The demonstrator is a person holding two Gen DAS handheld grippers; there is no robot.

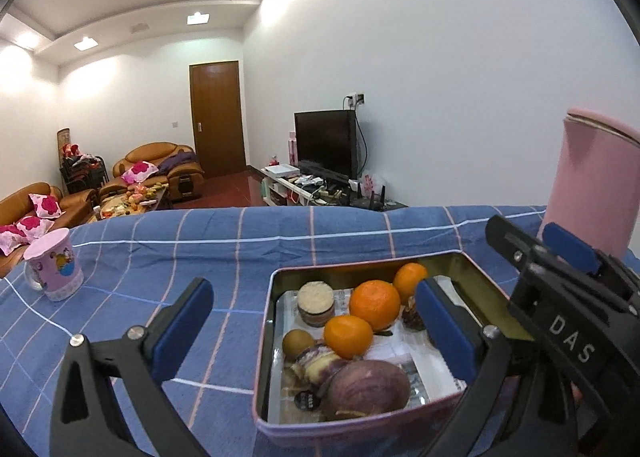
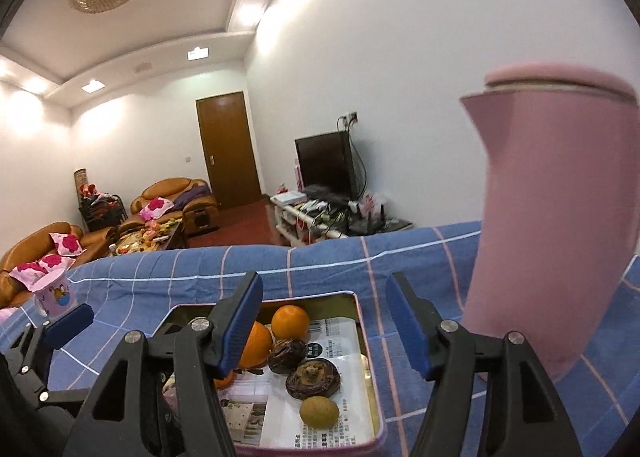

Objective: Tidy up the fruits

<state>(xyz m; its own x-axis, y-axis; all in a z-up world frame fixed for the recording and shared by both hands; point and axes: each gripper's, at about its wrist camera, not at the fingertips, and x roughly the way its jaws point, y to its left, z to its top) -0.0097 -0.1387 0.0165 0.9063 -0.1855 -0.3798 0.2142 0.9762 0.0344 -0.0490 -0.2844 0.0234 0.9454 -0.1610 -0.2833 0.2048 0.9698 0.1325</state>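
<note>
A pink rectangular tin (image 1: 276, 341) lined with printed paper stands on the blue checked cloth. It holds three oranges (image 1: 375, 304), a kiwi (image 1: 298, 343), a purple sweet potato (image 1: 366, 389), a round cake (image 1: 316, 303) and dark dried fruits (image 2: 313, 378). A second kiwi (image 2: 319, 411) lies near the tin's front in the right wrist view. My left gripper (image 1: 316, 323) is open and empty, straddling the tin's left wall. My right gripper (image 2: 334, 327) is open and empty over the tin's right half (image 2: 370, 369); it also shows in the left wrist view (image 1: 500, 277).
A tall pink kettle (image 2: 556, 217) stands close to the right of the tin. A pink mug (image 1: 54, 269) sits on the cloth at far left. Behind the table are sofas, a door and a TV (image 1: 326, 143).
</note>
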